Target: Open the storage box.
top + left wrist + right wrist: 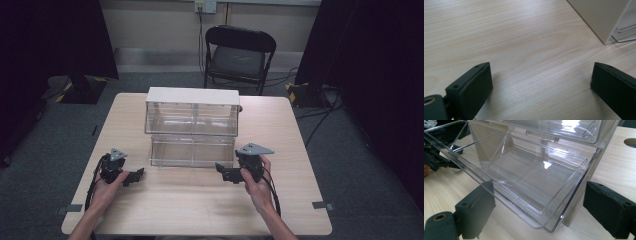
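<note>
Clearly the work in hand centres on the clear plastic two-tier storage cabinet with a white top (192,125), which stands in the middle of the high view on the pale wooden table (200,200), its lower transparent drawer (529,182) pulled or tipped out toward the person. The right gripper (231,173) sits just right of centre in that view, close to the drawer's front corner; in the right gripper view its two black jaws stand spread wide, one at lower left and one at lower right, with the drawer's clear front lip lying between them but not pinched. The left gripper (134,176) rests at lower left of the high view, near the cabinet's left end; its own camera shows its jaws likewise spread over bare table, with the cabinet's white side wall (599,17) at upper right. My judgement is that the step is taking hold of the drawer front (whether to close it or draw it farther I cannot tell). To do it well, the right gripper should square up to the lip, take the thin edge fully between the pads, and move along the drawer's travel without twisting; slick plastic may slip. The left gripper could steady the cabinet's side.
</note>
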`<state>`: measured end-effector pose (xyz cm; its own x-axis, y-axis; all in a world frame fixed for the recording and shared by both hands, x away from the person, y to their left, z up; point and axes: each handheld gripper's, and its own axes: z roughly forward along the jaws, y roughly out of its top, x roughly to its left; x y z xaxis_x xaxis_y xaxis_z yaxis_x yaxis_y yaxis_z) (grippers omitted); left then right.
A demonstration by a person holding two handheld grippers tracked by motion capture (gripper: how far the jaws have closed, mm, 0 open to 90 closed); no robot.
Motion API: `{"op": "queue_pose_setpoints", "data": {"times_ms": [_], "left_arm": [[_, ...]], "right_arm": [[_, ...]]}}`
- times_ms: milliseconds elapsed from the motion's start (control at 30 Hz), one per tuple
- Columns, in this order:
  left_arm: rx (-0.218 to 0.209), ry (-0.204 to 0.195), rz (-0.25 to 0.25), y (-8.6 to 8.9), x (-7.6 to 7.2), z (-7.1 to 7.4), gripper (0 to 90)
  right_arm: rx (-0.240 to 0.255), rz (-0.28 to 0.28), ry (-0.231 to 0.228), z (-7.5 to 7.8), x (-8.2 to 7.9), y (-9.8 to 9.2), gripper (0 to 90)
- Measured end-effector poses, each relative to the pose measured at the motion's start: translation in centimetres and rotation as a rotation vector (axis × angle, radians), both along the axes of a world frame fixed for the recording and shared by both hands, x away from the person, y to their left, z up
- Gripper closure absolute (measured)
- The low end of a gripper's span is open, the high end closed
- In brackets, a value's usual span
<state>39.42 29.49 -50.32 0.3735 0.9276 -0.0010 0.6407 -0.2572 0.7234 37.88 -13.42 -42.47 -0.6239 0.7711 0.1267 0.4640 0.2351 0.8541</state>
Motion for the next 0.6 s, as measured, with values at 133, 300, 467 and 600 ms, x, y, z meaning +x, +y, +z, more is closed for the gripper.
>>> {"op": "queue_pose_setpoints", "data": {"times_ms": [133,300,467,600], "left_arm": [[-0.001,0.000,0.000,0.00,0.00,0.00,3.4],[0.000,0.000,0.000,0.00,0.00,0.00,3.4],[0.000,0.000,0.000,0.00,0.00,0.00,3.4],[0.000,0.000,0.000,0.00,0.00,0.00,3.4]], "right_arm": [[-0.001,-0.002,0.002,0.02,0.12,0.01,10.0],[0.000,-0.003,0.005,0.03,0.26,0.11,10.0],[0.006,0.003,0.001,0.30,0.40,0.16,10.0],[0.004,0.000,0.007,0.31,0.58,0.32,10.1]]}}
